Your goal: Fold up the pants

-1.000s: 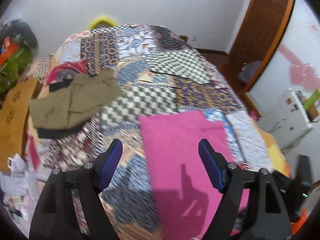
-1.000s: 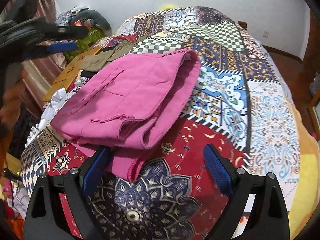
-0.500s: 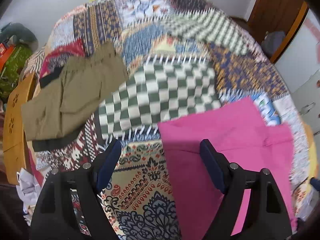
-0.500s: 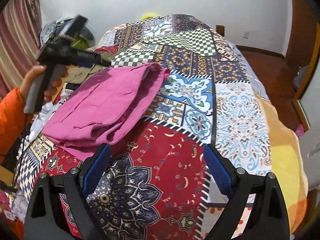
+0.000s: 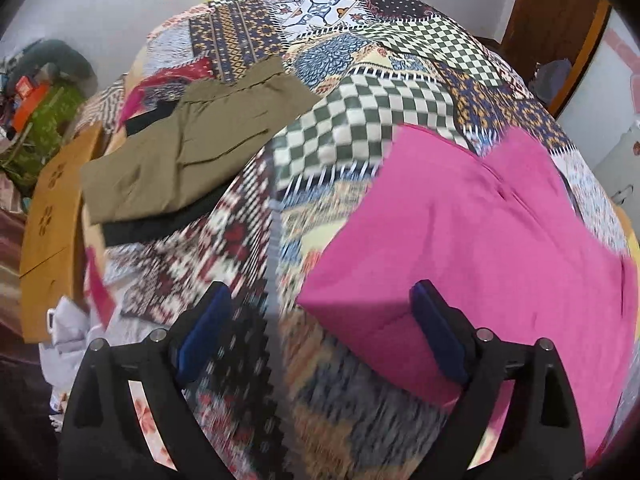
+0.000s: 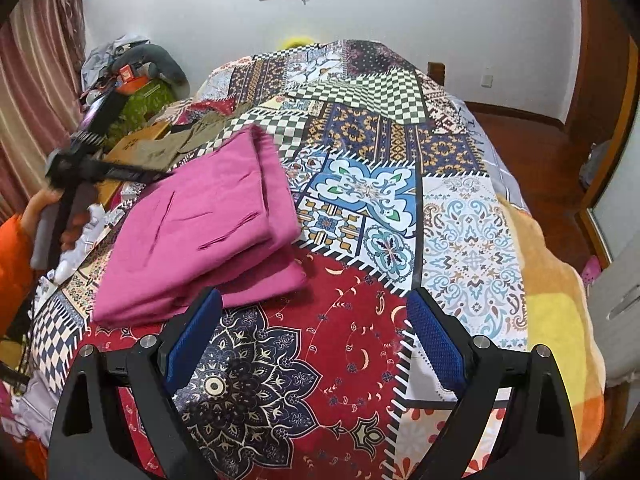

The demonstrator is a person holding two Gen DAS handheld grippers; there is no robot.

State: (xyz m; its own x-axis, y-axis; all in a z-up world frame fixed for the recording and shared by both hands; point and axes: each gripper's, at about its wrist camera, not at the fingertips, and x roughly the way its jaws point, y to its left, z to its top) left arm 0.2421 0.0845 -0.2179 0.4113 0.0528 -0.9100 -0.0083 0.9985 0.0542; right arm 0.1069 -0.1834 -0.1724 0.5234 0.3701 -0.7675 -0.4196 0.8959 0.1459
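Left wrist view shows the left tool (image 5: 320, 332) tilted down over the bed (image 5: 352, 128), its jaws opening, with a corner of the pink pants (image 5: 472, 240) lying between them and nearer the right-hand pad — nothing is pinched. The pants are a folded, flat pink slab with a straight near edge and a seam running across the upper part; this view is blurred, so finer detail is unclear. Beyond the tool's left side lie folded olive pants (image 5: 188, 152) on a dark garment.

From the right wrist, the right tool (image 6: 316, 336) hangs with its jaws spread wide above the red patch of the quilt, empty. The pink pants (image 6: 200, 232) sit just ahead and left of it, folded in several stacked layers, a pocket slit showing on top — a hand (image 6: 56, 216) in an orange sleeve holds the left tool at their far side.
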